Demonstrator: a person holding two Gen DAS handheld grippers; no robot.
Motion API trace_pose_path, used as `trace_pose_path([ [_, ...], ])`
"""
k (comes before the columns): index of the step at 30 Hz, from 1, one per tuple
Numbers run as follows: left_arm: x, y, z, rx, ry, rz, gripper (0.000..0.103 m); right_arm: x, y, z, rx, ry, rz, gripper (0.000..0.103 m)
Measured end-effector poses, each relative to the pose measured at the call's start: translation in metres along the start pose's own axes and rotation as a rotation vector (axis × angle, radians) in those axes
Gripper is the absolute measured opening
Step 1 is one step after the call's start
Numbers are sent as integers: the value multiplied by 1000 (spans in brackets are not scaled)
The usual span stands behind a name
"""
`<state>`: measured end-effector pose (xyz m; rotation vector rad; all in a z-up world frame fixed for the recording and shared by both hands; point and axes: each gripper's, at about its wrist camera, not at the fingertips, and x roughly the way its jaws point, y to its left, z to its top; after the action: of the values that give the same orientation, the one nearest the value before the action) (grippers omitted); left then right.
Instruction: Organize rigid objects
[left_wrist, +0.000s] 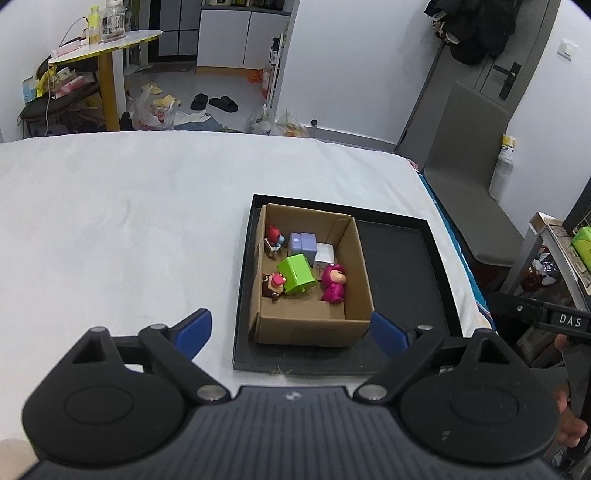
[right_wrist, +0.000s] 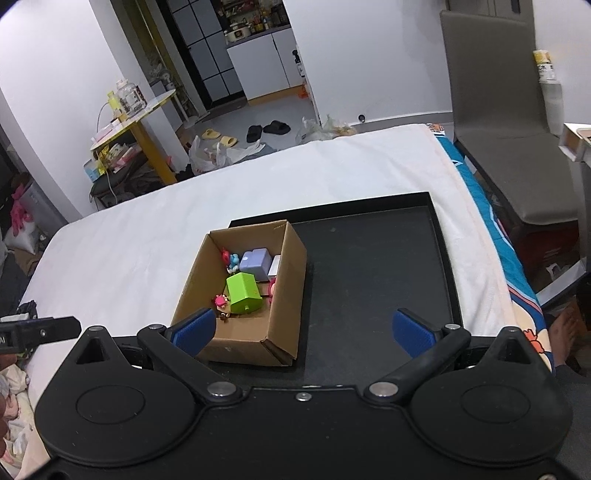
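my left hand-held gripper (left_wrist: 291, 330) hangs over the near side of the bed (left_wrist: 129, 229) with its blue pads spread wide and nothing between them; my right hand-held gripper (right_wrist: 304, 328) is the same, jaws apart and empty, above the near edge of the black tray (right_wrist: 369, 266). no toy is left loose on the bed or on the bare tray floor that i can see, so i judge the sorting is close to done and the step in hand is backing both tools clear. to do that well i would lift straight away from the cardboard box (left_wrist: 314, 328), keeping the left tool's pads off its near wall, since a nudge could slide it on the tray or tip the figures.

the tray lies toward the bed's right edge, and the box fills its left part, open at the top; the tray's right part is bare. inside the box, from left to right: a small red-and-blue figure (left_wrist: 275, 238) at the far left wall, a brown figure with a pink cap (left_wrist: 274, 284) nearer me, a lime green block (left_wrist: 297, 275) in the middle leaning on it, a lilac block (left_wrist: 303, 245) behind, a white block (left_wrist: 325, 254) against the right wall, and a magenta figure (left_wrist: 334, 282) at the near right.
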<state>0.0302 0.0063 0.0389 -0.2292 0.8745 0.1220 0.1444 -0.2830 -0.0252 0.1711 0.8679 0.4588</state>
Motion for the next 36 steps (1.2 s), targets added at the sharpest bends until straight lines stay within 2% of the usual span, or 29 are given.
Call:
trace_pose_path([
  [4, -10, -5, -7, 10, -15, 13, 98, -10, 1, -4, -18, -11, -10, 103],
  [12, -24, -9, -23, 15, -45, 6, 99, -26, -6, -12, -3, -34, -15, 103],
  [24, -25, -20, -33, 49, -54, 5, 99, -38, -6, -21, -13, -33, -13, 103],
  [36, -15, -18, -40, 29, -39, 8, 99, -31, -9, -27, -26, 6, -24, 103],
])
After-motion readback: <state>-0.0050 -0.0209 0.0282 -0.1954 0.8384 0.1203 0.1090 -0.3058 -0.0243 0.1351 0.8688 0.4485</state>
